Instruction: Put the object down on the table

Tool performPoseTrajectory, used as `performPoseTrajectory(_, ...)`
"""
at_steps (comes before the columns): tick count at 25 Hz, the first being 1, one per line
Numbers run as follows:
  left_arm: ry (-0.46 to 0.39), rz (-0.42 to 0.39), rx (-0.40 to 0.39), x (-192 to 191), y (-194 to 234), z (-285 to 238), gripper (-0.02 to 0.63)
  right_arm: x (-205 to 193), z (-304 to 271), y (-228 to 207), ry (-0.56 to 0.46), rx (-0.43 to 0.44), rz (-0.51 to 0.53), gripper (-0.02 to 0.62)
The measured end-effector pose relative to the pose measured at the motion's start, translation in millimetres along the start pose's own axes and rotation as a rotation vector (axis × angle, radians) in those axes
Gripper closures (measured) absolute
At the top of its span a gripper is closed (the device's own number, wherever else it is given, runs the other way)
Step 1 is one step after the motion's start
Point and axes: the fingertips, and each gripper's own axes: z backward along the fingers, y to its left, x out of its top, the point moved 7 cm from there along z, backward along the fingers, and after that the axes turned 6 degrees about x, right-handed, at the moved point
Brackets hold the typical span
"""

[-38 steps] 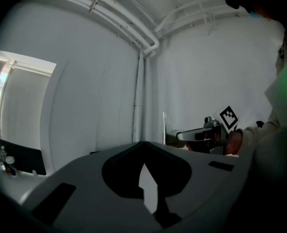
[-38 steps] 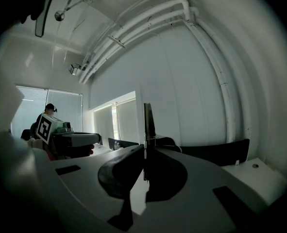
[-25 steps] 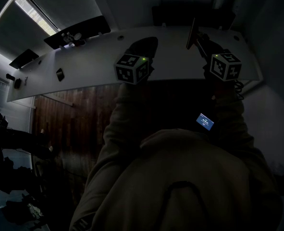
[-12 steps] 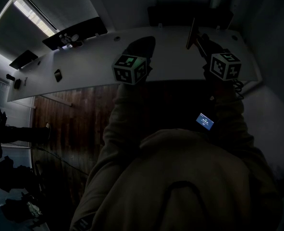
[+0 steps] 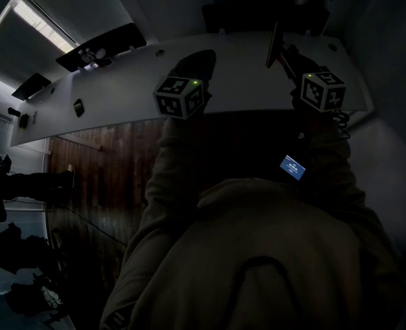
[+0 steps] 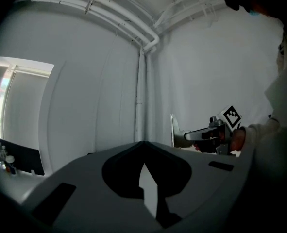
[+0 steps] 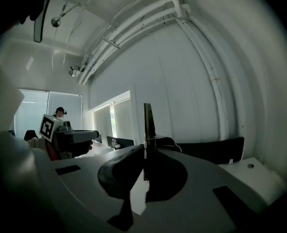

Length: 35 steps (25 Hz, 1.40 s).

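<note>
– Tongs first: how did mine stand?

– Your right tongs [image 7: 144, 153] were pressed shut on a thin flat strip [image 7: 147, 120], pinching it near its lower end. Your left tongs [image 6: 142, 149] were closed tip to tip with nothing between them, level with the right ones but well apart.

– And where was the strip?

– Up in the air over the white table [image 5: 120, 100], and not resting on it as far as I could judge. So you were at the carrying step, with the lowering not yet begun.

– Which way did it point?

– It stood on end. Its long axis ran up and down, the free end was uppermost, and the thin edge was turned back toward you.

– What did the next move call for?

– By my reckoning, you needed to tip the strip toward flat and bring it down until it touched. Only then should you have let the jaws part.
</note>
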Motion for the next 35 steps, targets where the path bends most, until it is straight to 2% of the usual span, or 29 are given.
performPoseTrajectory(8, -0.012, -0.008, 0.006, 3.9, 15.0, -4.9, 0.611, -4.8, -15.1, -6.4, -0.014, 0.018, -0.021, 0.574)
performPoseTrajectory(11, -0.019, -0.004, -0.013, 3.4, 22.9, -11.3, 0.611, -7.3, -22.0, -3.0, -0.036, 0.029, -0.051, 0.574)
performPoseTrajectory(15, -0.038, -0.013, -0.047, 2.4, 42.6, -34.9, 0.611, -10.6, -42.5, -5.5, -0.036, 0.024, -0.04, 0.574)
performPoseTrajectory(20, -0.079, 0.024, -0.068, 4.2, 69.0, -79.6, 0.611, -5.0, -70.6, -26.7, 0.011, 0.015, -0.011, 0.574)
performPoseTrajectory(35, -0.045, 0.028, -0.12, 8.9, 207.5, -185.0, 0.611, 25.0, -217.0, -75.4, 0.024, -0.037, -0.039, 0.574)
